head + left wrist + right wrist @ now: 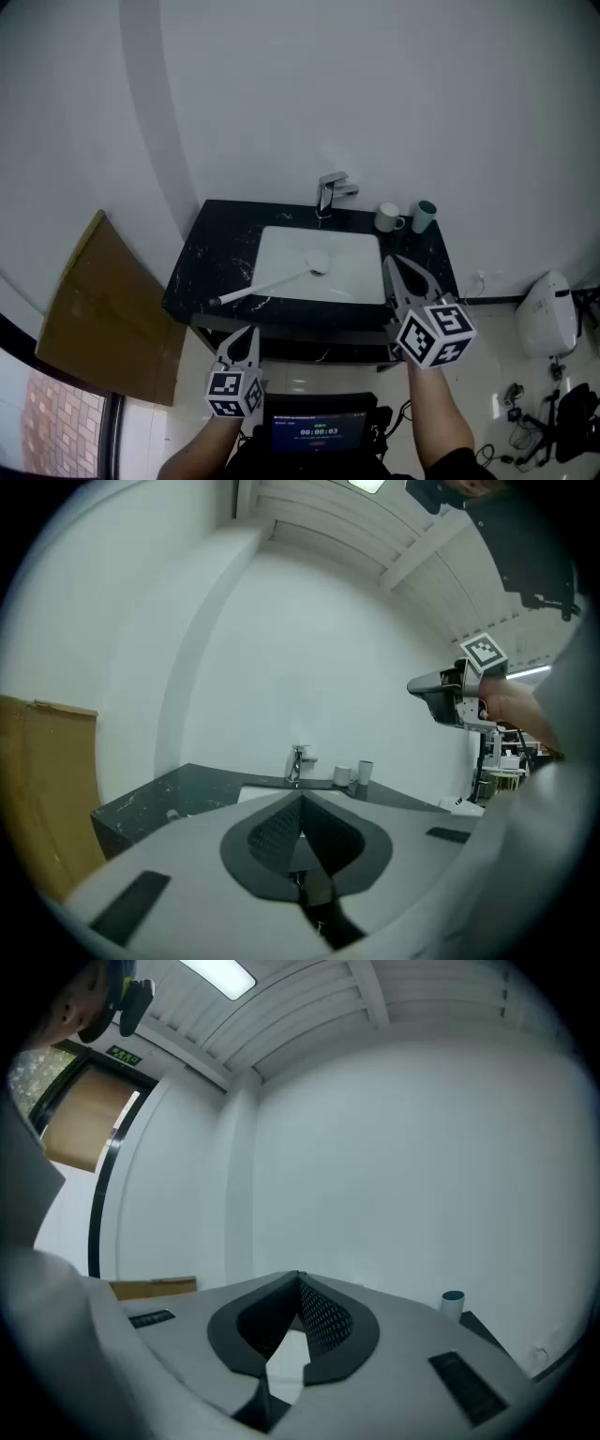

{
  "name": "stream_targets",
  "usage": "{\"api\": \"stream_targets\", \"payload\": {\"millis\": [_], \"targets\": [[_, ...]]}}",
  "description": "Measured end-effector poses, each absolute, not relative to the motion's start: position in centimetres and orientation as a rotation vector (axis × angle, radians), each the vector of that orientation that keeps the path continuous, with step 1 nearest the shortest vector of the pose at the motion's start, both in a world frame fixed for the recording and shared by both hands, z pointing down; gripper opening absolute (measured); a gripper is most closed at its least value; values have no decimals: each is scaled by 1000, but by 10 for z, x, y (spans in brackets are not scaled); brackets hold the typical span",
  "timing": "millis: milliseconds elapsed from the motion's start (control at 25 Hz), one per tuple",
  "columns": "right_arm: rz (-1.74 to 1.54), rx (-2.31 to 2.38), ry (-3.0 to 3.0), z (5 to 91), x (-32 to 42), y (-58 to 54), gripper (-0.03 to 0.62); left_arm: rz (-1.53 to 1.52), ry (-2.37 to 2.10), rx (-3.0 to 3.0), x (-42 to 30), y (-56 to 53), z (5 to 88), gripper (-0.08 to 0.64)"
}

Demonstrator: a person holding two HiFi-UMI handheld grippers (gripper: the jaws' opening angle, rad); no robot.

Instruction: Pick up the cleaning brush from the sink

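Note:
The cleaning brush [272,281] lies with its white head in the white sink basin [352,281] and its long white handle running out over the black counter's left front corner. My left gripper [249,334] hangs low in front of the counter, shut and empty; its jaws [300,799] meet at the tip and point towards the faucet [298,761]. My right gripper [390,262] is held higher, over the counter's right front, also shut [300,1277] with nothing in it. The brush does not show in either gripper view.
A chrome faucet [328,193] stands behind the basin, and two cups [390,218] [425,216] sit at the counter's back right. A brown cardboard sheet [103,309] leans at the left. A white appliance [548,314] and cables lie on the floor at the right.

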State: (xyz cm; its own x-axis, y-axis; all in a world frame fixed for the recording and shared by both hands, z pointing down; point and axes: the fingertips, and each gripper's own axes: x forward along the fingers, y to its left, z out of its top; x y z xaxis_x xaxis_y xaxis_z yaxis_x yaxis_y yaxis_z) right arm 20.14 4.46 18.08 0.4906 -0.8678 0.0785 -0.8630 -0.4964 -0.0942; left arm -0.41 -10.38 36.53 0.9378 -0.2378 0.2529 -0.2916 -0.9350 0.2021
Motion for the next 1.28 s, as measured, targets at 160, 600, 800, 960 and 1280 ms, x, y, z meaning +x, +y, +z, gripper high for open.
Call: {"api": "stream_targets", "payload": {"millis": [160,600,800,960,1280], "targets": [[-200,-2680,1599,185,214,48,2,278,-449,2850,1,-100,353,15],[-345,-2596,2077,261,267,-25,2,293,-653,2806,26,-106,345,15],[-468,-2374,2473,326,259,-105,2,276,-782,2751,17,-157,341,15],[-483,-2214,2734,396,246,-159,2,228,-868,2735,4,-192,373,15],[-480,-1638,3284,531,191,-200,23,214,-1054,2717,-12,-203,445,17]]}}
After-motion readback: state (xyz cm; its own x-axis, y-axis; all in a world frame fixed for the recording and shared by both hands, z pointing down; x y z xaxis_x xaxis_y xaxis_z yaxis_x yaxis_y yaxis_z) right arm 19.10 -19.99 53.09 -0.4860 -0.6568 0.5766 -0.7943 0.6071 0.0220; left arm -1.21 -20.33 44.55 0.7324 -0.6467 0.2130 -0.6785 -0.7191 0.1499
